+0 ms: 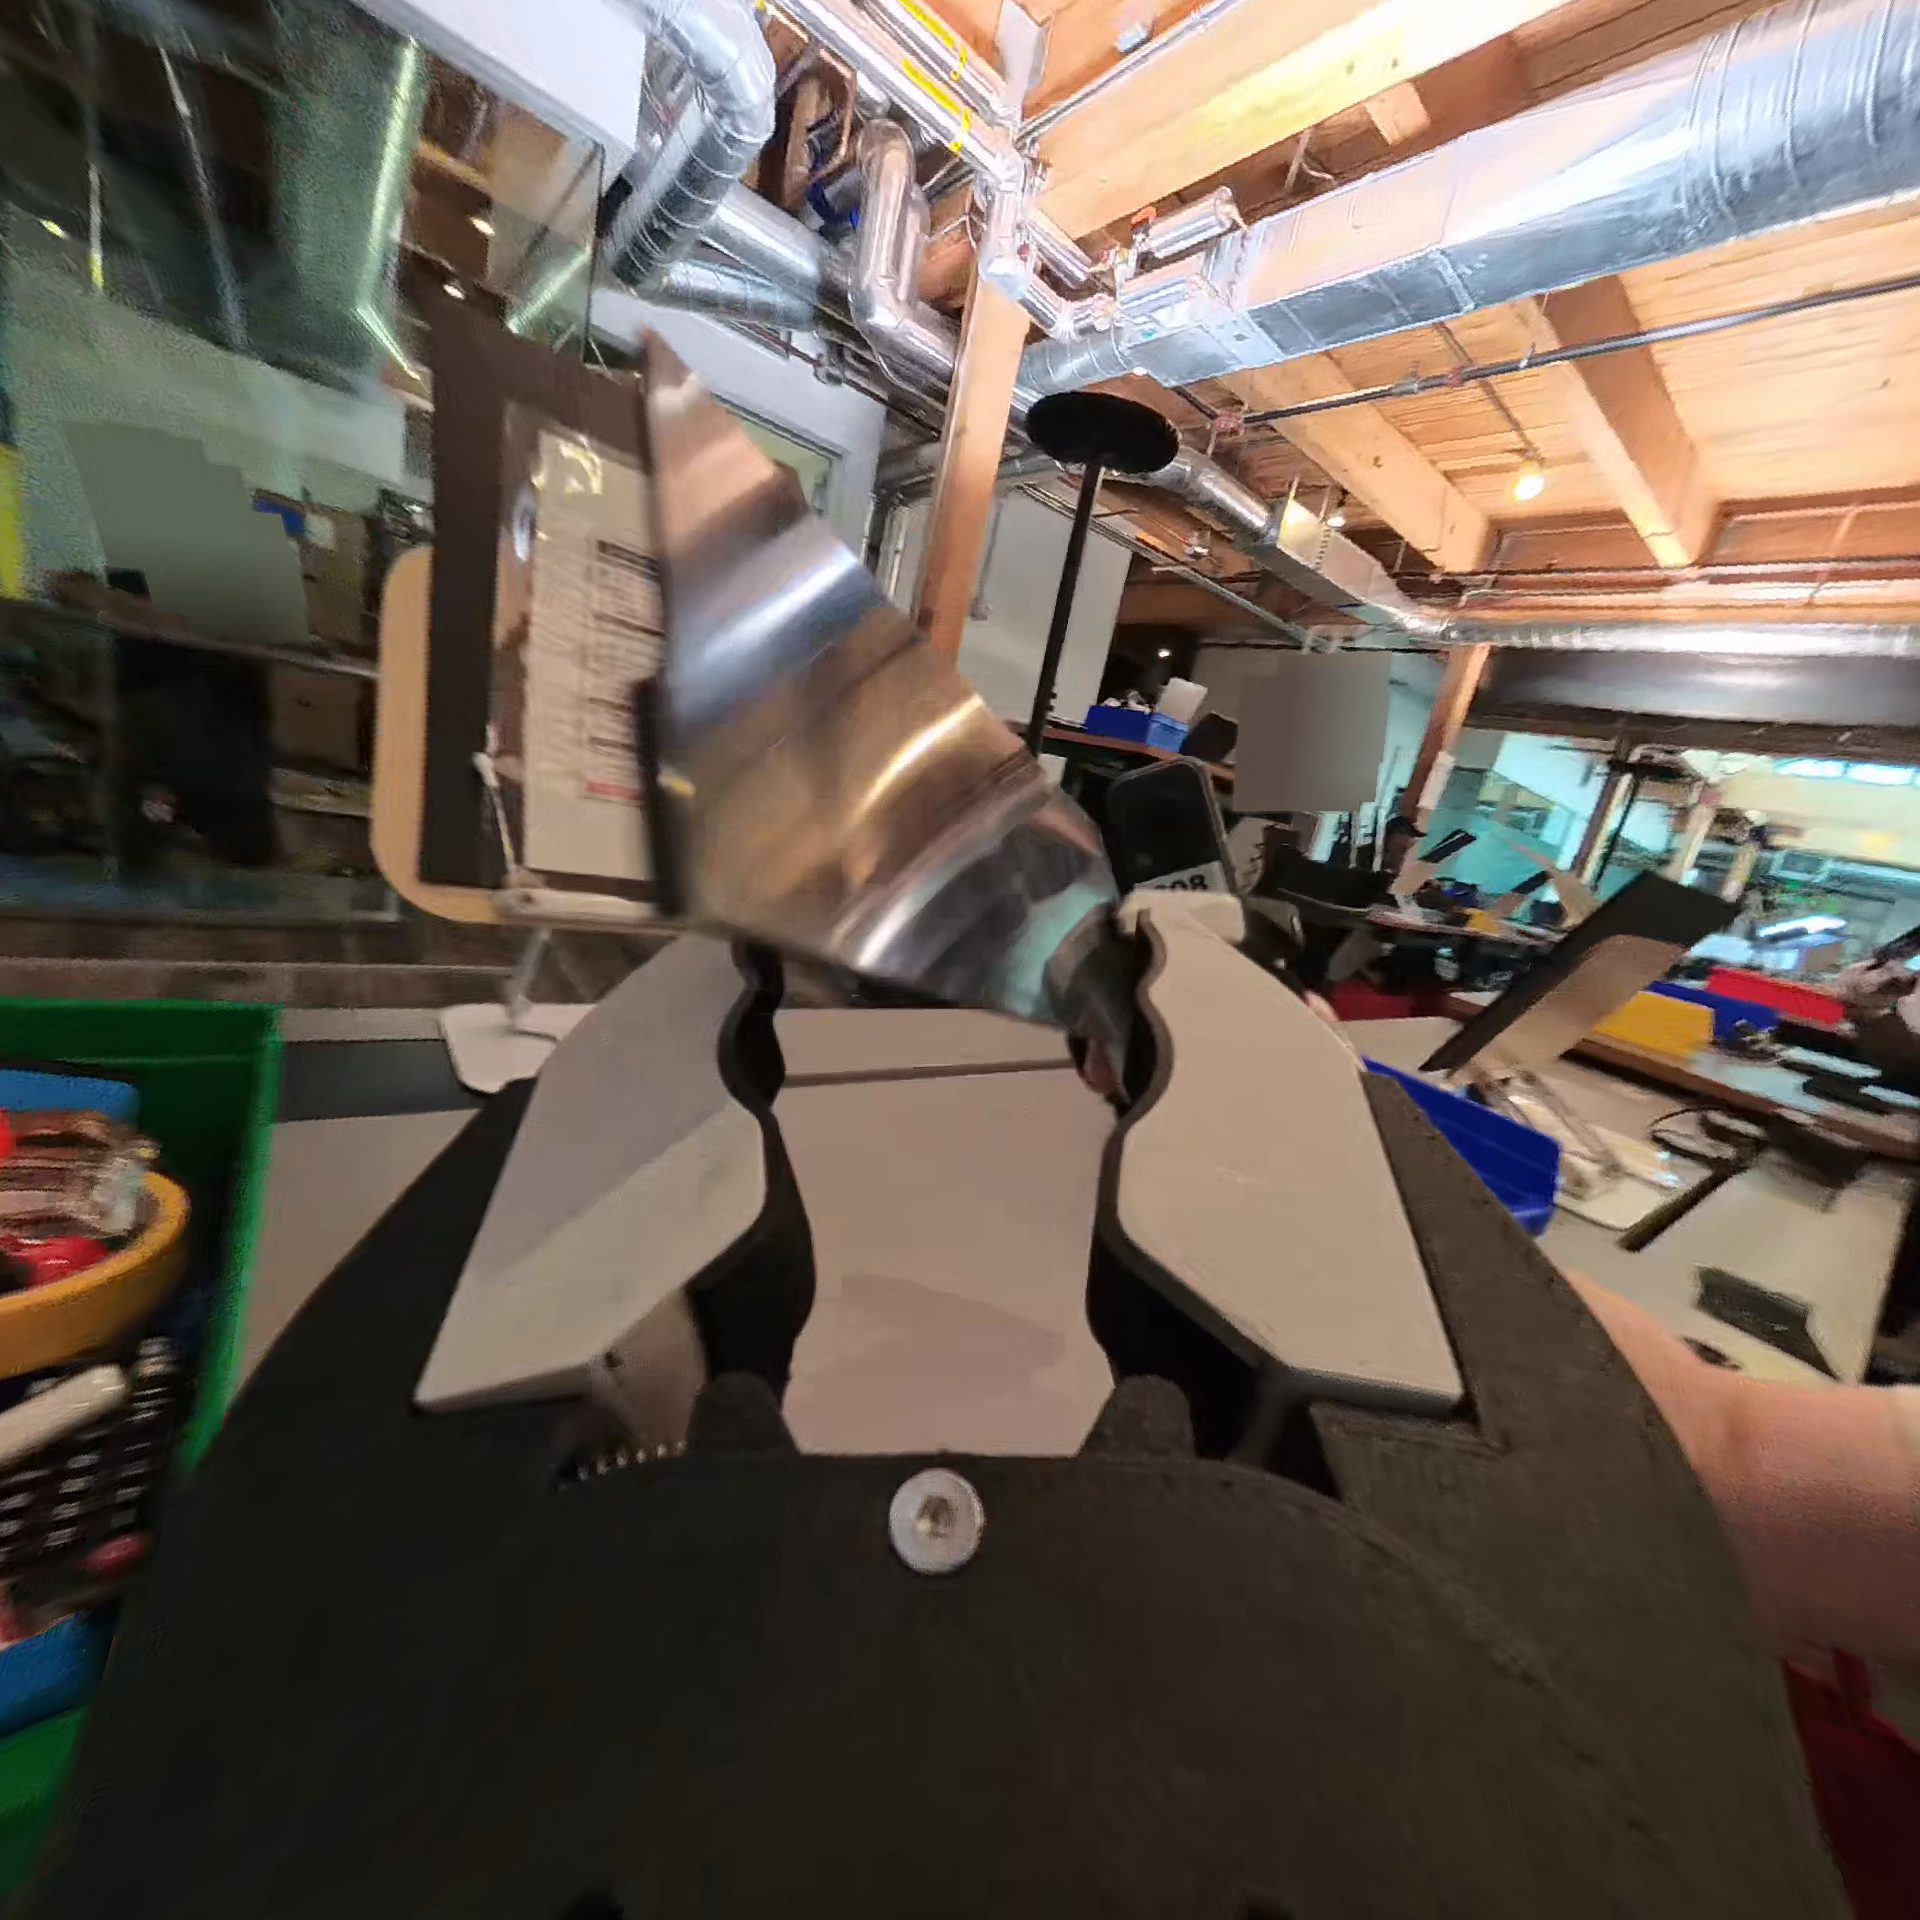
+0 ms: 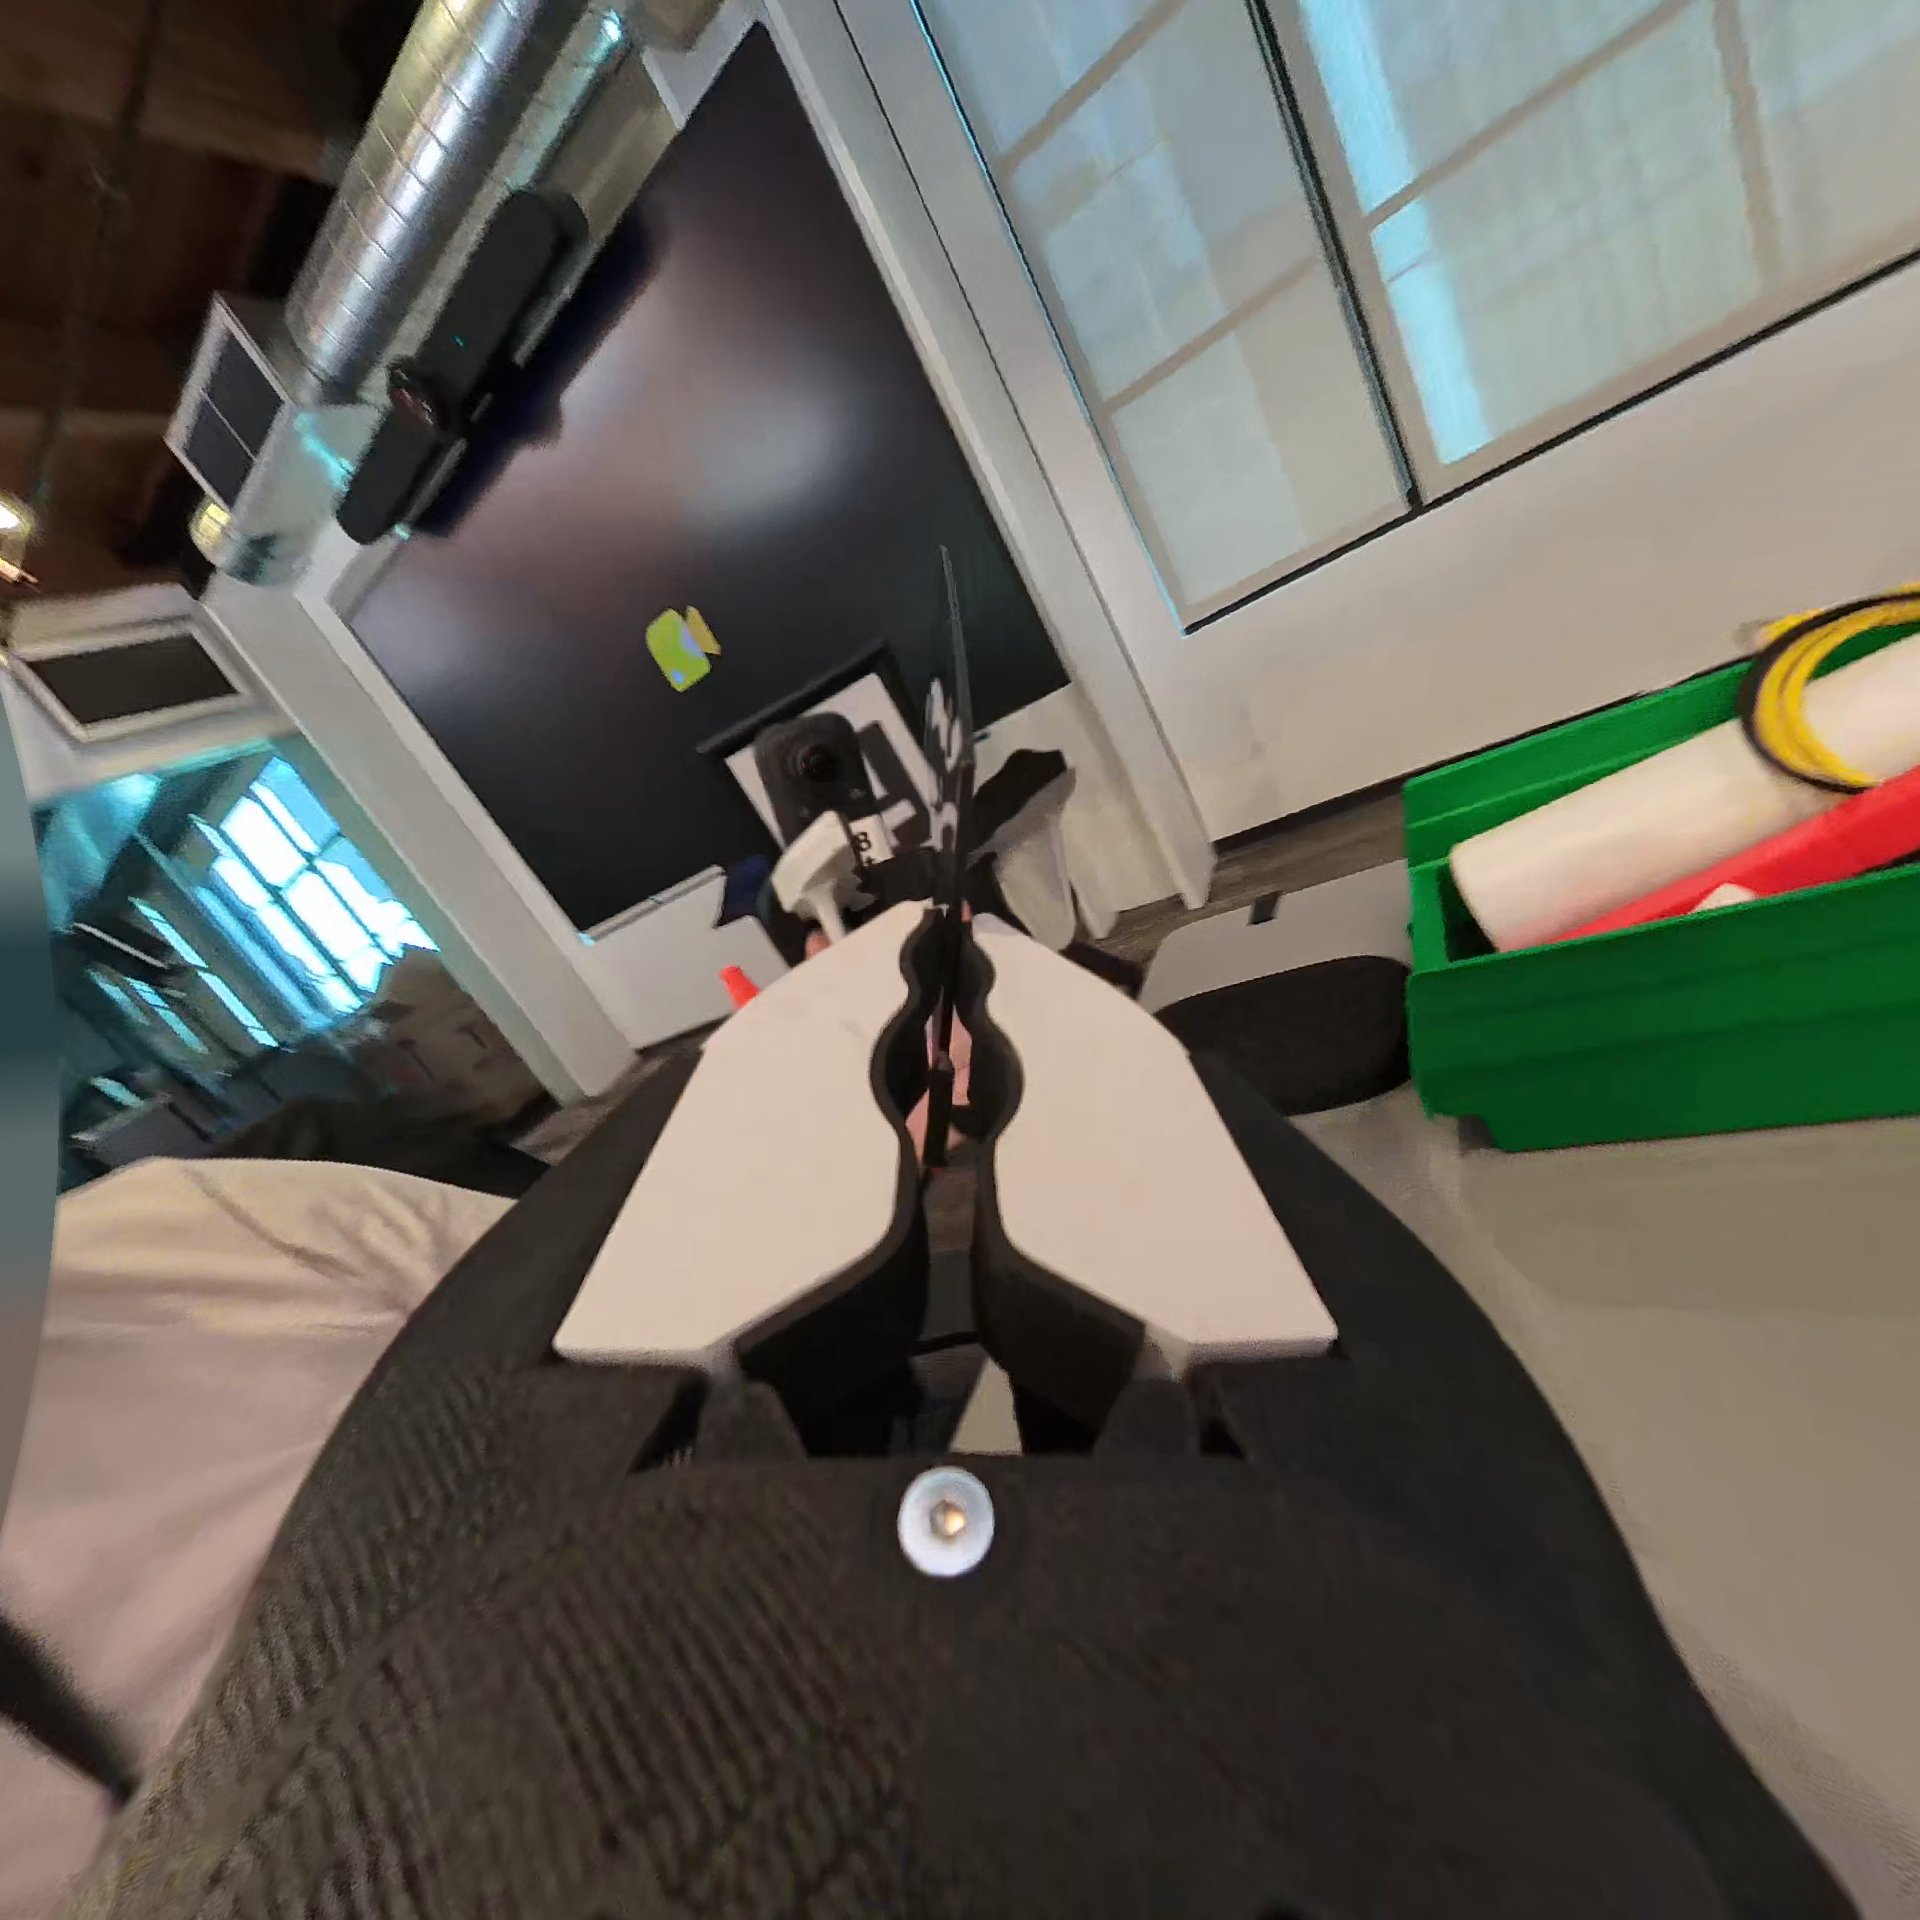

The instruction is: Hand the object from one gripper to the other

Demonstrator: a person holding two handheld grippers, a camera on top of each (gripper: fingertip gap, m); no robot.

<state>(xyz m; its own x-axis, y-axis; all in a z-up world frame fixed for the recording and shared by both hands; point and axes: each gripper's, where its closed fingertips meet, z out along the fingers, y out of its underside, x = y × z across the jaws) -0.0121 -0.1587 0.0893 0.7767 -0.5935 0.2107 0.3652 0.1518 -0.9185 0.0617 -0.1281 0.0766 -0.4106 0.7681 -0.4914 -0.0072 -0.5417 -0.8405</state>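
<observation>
A thin shiny metal blade [image 1: 831, 748] rises up and to the left in front of my left gripper [image 1: 961, 935]. The left gripper's jaws stand wide open. The blade's lower end lies by the right fingertip [image 1: 1174, 935], and there is a clear gap to the left one. In the right wrist view the same blade [image 2: 951, 748] shows edge-on as a dark thin line, and my right gripper [image 2: 948, 930] is shut on it. The left gripper [image 2: 925, 852] shows open just beyond the blade, facing me. Part of the right gripper's body [image 1: 1164, 821] shows behind the blade.
A green bin [image 1: 135, 1039] with a yellow tape roll [image 1: 94, 1278] stands at the left. A blue bin [image 1: 1475, 1153] stands at the right on the grey table [image 1: 935, 1195]. A sign on a stand [image 1: 499, 727] is behind. Another green bin [image 2: 1662, 1018] holds a white roll [image 2: 1662, 810]. The grippers' ends are close to 9 cm from one another.
</observation>
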